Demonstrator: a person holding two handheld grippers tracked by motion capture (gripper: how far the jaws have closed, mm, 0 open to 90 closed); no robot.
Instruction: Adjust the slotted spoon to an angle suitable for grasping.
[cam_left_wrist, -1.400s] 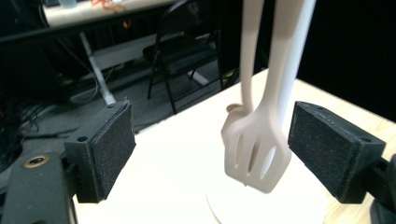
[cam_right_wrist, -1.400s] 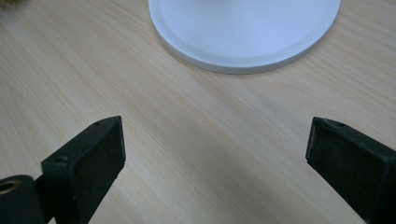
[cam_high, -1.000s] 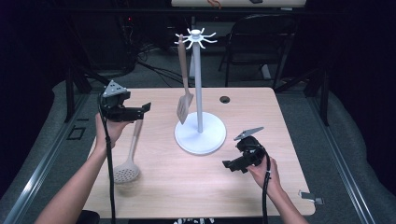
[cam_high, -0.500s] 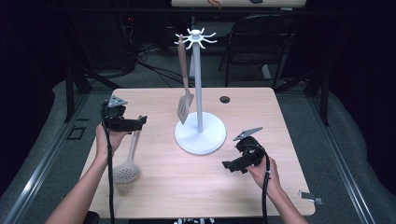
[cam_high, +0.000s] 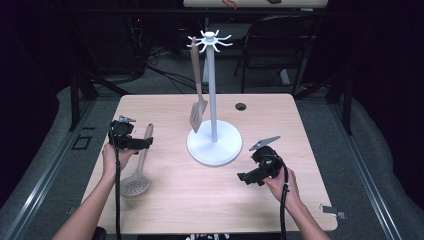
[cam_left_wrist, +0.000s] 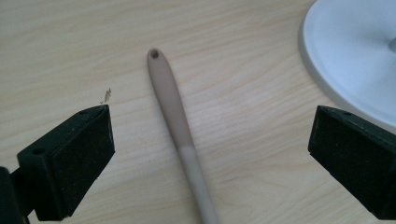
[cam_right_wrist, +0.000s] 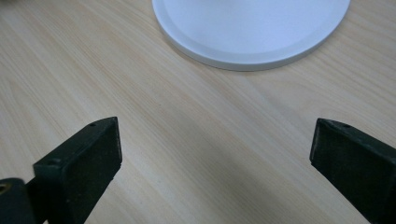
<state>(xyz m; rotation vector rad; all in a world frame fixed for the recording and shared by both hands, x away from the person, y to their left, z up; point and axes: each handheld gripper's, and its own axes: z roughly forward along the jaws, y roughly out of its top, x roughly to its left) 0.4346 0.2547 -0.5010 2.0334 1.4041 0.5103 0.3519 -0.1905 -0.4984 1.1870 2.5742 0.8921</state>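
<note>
Now the left gripper (cam_high: 142, 144) sits lower than before, its jaws just opened wide over the slotted spoon (cam_high: 139, 167) handle on the table (cam_high: 200, 200), not touching. The right gripper (cam_high: 248, 177) is unmoved, also open.

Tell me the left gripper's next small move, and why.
Probably ease the left gripper down and close on the skimmer's handle: its jaws, which have just been opening, stand wide either side of the handle, which lies flat on the table, untouched.
</note>
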